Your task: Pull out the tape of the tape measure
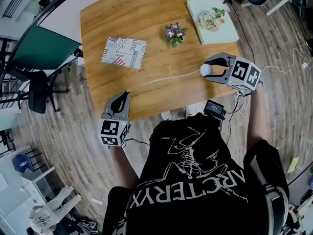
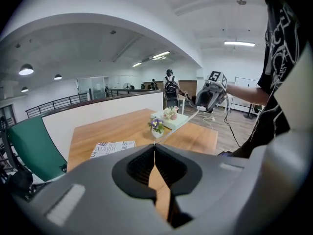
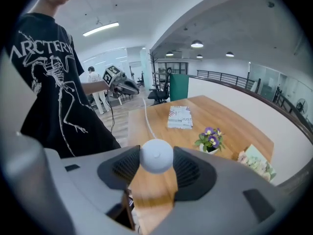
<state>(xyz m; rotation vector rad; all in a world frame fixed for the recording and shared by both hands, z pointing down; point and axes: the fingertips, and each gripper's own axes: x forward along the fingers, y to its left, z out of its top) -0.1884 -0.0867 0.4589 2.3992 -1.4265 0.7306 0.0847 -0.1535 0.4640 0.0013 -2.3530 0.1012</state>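
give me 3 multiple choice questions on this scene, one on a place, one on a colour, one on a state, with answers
1. In the head view, the flower pot stands:
A) left of the printed packet
B) between that packet and the pale green box
C) on the floor

2. The round tape measure case is:
A) red
B) black
C) white

3. The left gripper is:
A) shut on the tape
B) wide open
C) holding the flowers

Answers:
1 B, the packet lies to its left and the box to its right.
2 C, it shows as a white ball between the right gripper's jaws.
3 A, its jaws meet at the tape's end.
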